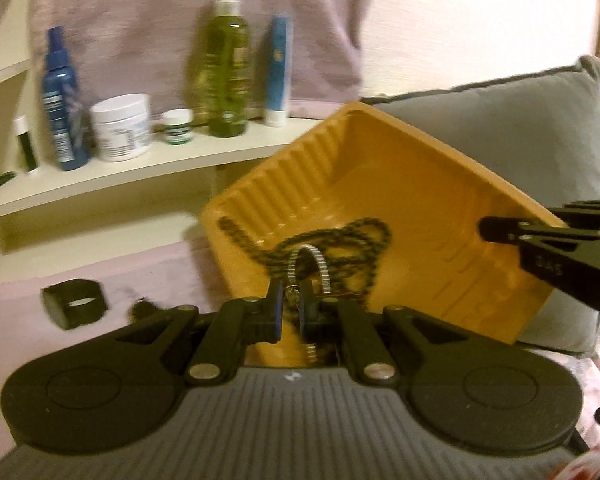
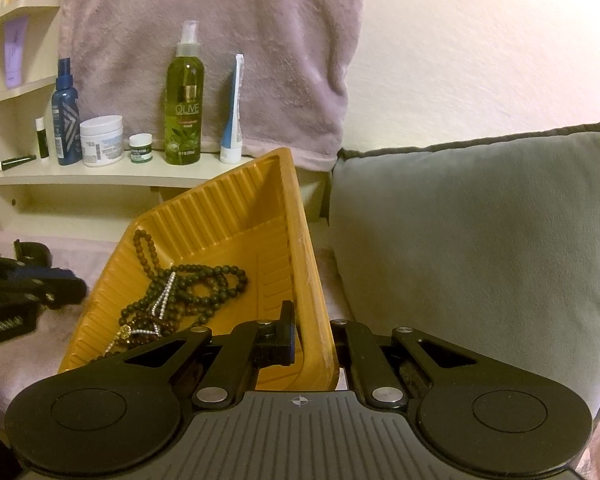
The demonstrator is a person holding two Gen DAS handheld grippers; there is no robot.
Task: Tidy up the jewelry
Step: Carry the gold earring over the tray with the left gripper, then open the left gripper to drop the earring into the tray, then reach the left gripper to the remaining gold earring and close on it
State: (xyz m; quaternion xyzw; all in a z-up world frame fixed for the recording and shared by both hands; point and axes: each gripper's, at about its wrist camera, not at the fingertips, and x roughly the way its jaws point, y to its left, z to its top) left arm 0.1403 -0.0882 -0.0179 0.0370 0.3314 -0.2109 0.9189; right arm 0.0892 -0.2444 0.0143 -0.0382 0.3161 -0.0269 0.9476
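An orange ribbed tray (image 1: 416, 184) sits tilted on the pink bedcover and leans against a grey cushion. A string of dark beads (image 1: 352, 240) lies piled in it. My left gripper (image 1: 291, 302) is at the tray's near edge, shut on a silver studded band (image 1: 306, 254) that arches up over its tips. My right gripper (image 2: 314, 340) is shut on the tray's right wall (image 2: 306, 280), one finger inside and the other hidden behind it; it shows at the right rim (image 1: 490, 229) in the left wrist view. The beads (image 2: 204, 280) carry a thin silver chain (image 2: 165, 294). The left gripper (image 2: 66, 286) shows blurred.
A cream shelf (image 2: 112, 178) behind the tray holds an olive spray bottle (image 2: 183, 104), a blue bottle (image 2: 65, 112), white jars and a tube. A pink towel (image 2: 228, 32) hangs above. The grey cushion (image 2: 480, 240) fills the right. A small black object (image 1: 76, 304) lies on the bedcover.
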